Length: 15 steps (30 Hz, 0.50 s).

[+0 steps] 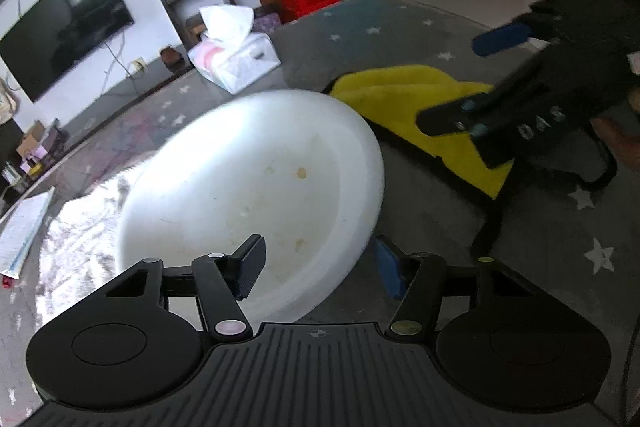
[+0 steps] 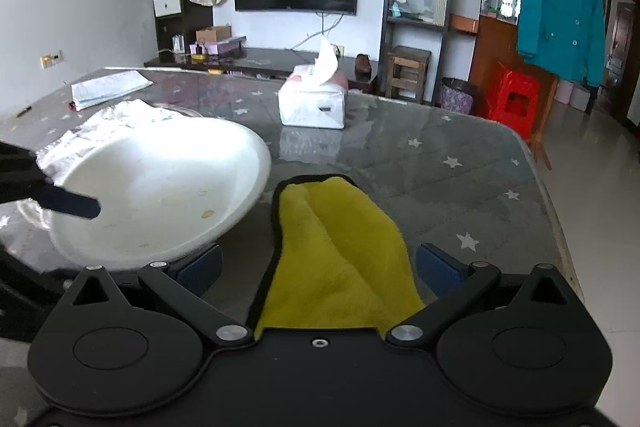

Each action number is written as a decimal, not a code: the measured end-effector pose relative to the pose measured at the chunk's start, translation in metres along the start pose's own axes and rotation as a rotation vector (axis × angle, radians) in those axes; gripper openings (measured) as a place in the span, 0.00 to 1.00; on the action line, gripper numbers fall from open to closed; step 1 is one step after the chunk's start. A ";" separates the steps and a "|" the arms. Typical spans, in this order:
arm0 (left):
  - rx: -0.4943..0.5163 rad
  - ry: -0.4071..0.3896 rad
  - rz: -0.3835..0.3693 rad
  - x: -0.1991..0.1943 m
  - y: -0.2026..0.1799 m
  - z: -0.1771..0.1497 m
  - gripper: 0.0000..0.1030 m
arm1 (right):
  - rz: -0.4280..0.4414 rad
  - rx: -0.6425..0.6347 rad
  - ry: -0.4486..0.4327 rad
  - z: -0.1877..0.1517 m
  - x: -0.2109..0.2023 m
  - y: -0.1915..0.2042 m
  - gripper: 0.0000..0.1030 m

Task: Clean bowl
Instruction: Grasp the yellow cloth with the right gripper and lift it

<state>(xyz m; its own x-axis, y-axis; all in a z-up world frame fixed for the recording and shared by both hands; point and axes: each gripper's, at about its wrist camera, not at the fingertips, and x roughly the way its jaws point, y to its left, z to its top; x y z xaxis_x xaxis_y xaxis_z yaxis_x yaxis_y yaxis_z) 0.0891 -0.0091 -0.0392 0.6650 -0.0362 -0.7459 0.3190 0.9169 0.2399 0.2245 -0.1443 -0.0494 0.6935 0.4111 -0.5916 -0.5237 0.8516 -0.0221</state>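
Note:
A white bowl with brownish stains inside sits on the star-patterned table. My left gripper straddles the bowl's near rim. One of its fingers is inside the bowl and the other is outside the wall; a small gap shows at the outer pad. A yellow cloth with a black edge lies to the right of the bowl. My right gripper is wide open over the cloth's near end, one pad on each side and neither pressing it. In the left wrist view the right gripper hangs above the cloth.
A tissue box stands at the back of the table. Crinkled clear plastic lies behind the bowl, with papers at the far left. Beyond the table's right edge are a red stool and open floor.

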 end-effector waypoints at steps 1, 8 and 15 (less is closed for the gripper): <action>0.001 0.006 -0.011 0.003 0.000 0.000 0.43 | 0.002 -0.003 0.012 0.000 0.005 -0.002 1.00; 0.019 0.034 -0.054 0.016 -0.001 0.002 0.25 | 0.016 -0.040 0.106 -0.006 0.026 -0.006 0.74; 0.088 0.021 -0.060 0.017 -0.005 0.001 0.21 | 0.030 -0.020 0.137 -0.010 0.031 -0.013 0.35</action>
<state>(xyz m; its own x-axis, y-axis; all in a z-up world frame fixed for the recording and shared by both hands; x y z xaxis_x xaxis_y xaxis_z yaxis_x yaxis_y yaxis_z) 0.0993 -0.0147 -0.0522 0.6288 -0.0810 -0.7734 0.4169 0.8747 0.2474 0.2475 -0.1456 -0.0760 0.6037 0.3870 -0.6970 -0.5541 0.8323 -0.0178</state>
